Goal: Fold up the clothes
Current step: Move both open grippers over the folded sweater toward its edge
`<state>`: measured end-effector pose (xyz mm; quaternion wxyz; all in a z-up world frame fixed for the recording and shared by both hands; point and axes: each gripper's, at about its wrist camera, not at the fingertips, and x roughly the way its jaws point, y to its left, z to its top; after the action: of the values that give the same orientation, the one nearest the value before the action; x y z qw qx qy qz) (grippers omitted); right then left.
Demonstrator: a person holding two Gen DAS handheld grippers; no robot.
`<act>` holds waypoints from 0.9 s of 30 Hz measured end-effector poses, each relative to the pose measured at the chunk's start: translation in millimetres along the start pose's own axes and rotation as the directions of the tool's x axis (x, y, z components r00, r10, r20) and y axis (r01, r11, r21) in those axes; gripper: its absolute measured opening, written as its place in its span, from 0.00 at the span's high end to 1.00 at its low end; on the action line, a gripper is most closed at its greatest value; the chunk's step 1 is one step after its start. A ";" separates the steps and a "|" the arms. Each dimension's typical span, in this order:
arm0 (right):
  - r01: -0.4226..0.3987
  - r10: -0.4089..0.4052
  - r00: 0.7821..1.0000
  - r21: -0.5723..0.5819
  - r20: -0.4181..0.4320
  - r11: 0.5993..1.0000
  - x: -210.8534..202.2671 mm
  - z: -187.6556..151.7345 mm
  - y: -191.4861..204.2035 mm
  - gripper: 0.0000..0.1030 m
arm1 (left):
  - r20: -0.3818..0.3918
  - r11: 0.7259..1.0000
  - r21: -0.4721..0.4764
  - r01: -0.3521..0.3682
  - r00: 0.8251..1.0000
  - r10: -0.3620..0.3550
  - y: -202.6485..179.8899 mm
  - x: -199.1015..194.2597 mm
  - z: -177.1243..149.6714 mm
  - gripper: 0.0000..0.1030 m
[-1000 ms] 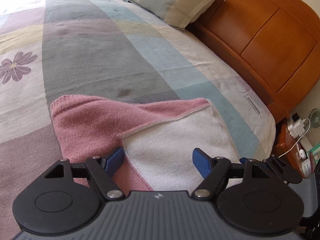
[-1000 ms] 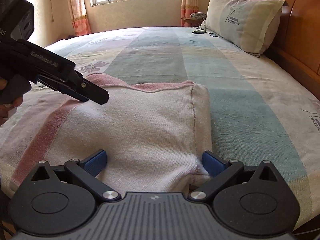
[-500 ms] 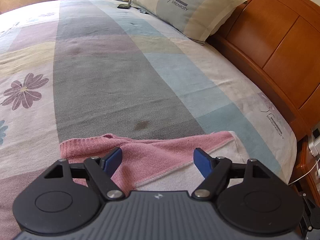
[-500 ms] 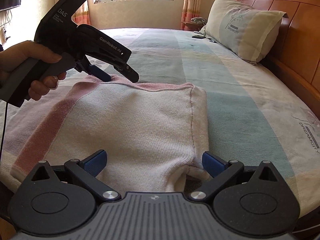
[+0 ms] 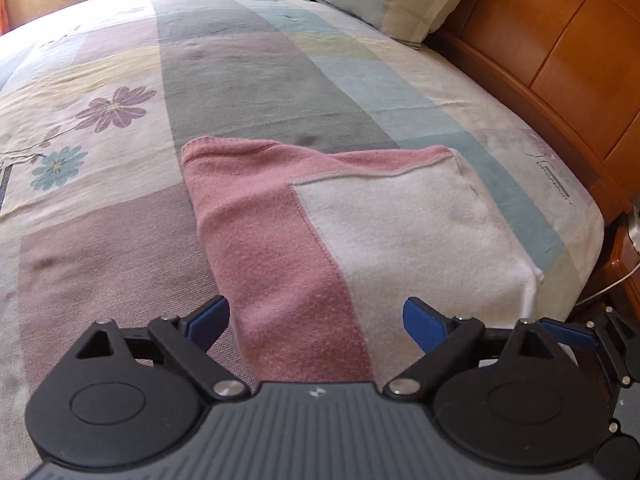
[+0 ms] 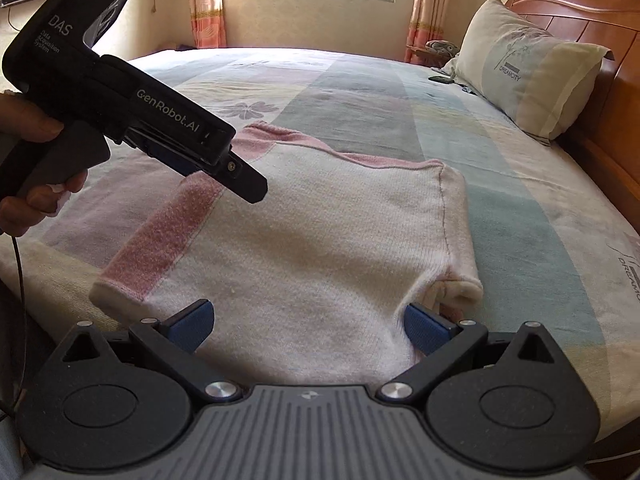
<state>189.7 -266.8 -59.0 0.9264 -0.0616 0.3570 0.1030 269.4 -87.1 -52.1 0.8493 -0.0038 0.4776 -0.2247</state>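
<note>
1 sweater, 1 pillow, 2 grippers: L gripper opening.

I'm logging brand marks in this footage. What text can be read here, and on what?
"DREAMCITY": pillow.
"DREAMCITY": bedsheet, near its headboard edge.
"DAS" and "GenRobot.AI": body of the left gripper.
Small lines under "DAS": seem to read "Data Acquisition System", too small to be sure.
Nothing readable on the folded sweater.

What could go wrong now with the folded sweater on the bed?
1. The pink and white knitted sweater lies near the bed's edge, so a pull might drag it off.
2. Its loose cuff sticks out and may unfold.
3. The left gripper, jaws opening and empty, could snag the knit.
</note>
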 end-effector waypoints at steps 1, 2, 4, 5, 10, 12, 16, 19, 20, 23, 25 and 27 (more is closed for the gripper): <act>0.007 -0.007 1.000 0.013 0.004 1.000 -4.8 -1.6 -2.6 0.00 | 0.017 1.000 -0.010 0.012 1.000 -0.012 1.8 -6.2 -1.7 0.09; -0.004 0.003 1.000 0.032 0.018 0.999 -11.0 -1.4 -5.2 0.00 | 0.043 1.000 -0.009 0.018 0.999 -0.017 1.6 -12.9 -3.8 0.09; -0.028 0.025 0.999 0.065 0.048 0.997 -22.6 -0.5 -9.6 0.00 | 0.091 1.000 0.001 0.014 0.996 -0.014 0.1 -25.2 -8.3 0.09; -0.048 0.043 0.997 0.068 0.066 0.997 -25.5 2.7 -8.2 0.00 | 0.102 1.000 0.010 0.005 0.995 -0.006 -1.6 -29.0 -10.3 0.09; -0.111 0.109 0.993 0.031 0.050 0.993 -15.9 4.0 9.2 0.00 | 0.119 0.998 0.059 -0.023 0.993 0.016 -11.2 -39.0 -20.5 0.09; -0.122 0.122 0.992 0.024 0.011 0.992 -6.2 -1.6 12.9 0.00 | 0.121 0.998 0.062 -0.017 0.993 0.009 -10.9 -40.4 -25.4 0.09; -0.139 0.140 0.990 0.086 0.001 0.987 -9.4 -12.6 -5.7 0.00 | 0.108 0.998 0.065 0.004 0.994 -0.011 -7.5 -39.7 -33.2 0.09; -0.122 0.120 0.993 0.092 0.023 0.988 -22.1 -3.5 -2.3 0.00 | 0.097 0.996 0.084 -0.016 0.995 0.008 -7.8 -40.7 -35.8 0.09; -0.122 0.120 0.992 0.079 0.038 0.989 -24.6 -0.4 2.8 0.00 | 0.103 0.995 0.095 -0.021 0.995 0.011 -8.7 -43.1 -36.7 0.09; -0.150 0.149 0.989 0.058 0.020 0.987 -14.3 1.5 14.6 0.00 | 0.120 0.994 0.108 -0.003 0.993 -0.010 -7.5 -50.5 -39.6 0.09; -0.131 0.134 0.990 0.071 -0.032 0.989 -0.7 -5.6 15.7 0.00 | 0.114 0.994 0.108 0.005 0.993 -0.018 -4.5 -52.4 -42.6 0.09; -0.127 0.130 0.991 0.068 -0.038 0.990 2.0 -9.6 16.3 0.00 | 0.112 0.994 0.106 -0.001 0.994 -0.011 -0.3 -53.8 -45.7 0.09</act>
<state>181.1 -252.5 -68.1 0.9116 -0.0105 0.3827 0.1495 208.4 -57.2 -33.3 0.8732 0.0275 0.4166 -0.2516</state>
